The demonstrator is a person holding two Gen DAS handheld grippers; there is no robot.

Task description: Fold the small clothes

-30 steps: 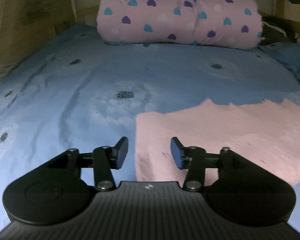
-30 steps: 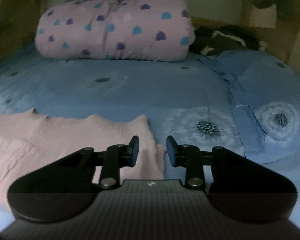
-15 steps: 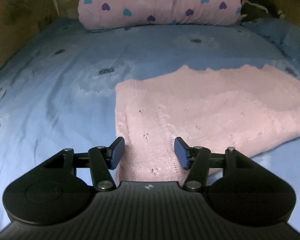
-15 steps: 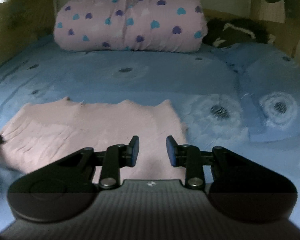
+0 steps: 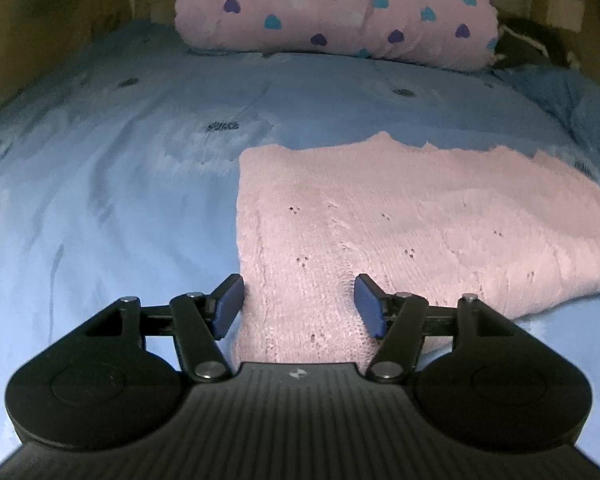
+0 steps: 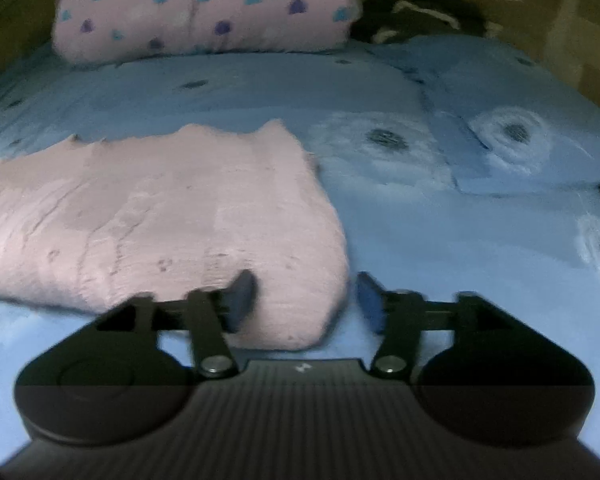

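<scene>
The pink knit (image 5: 400, 232) lies flat on the blue bedspread (image 5: 120, 200), its scalloped edge away from me. My left gripper (image 5: 298, 302) straddles the near left corner, jaws standing wide with the knit between them but not pinched. My right gripper (image 6: 304, 300) does the same at the near right corner (image 6: 300, 312), jaws just as wide, one finger over the cloth and the other over the bedspread.

To do this grab well I judge I should sink both sets of fingers so a pad gets under the hem, close on both corners together, and take every layer, not just the top one. Then lift evenly and carry the near edge over to the scalloped one, keeping the corners level so the fold comes out square.

Against a second ago: both grippers have come closer over the knit, which then lay further ahead, and both pairs of jaws have just been opening, the right from quite narrow
</scene>
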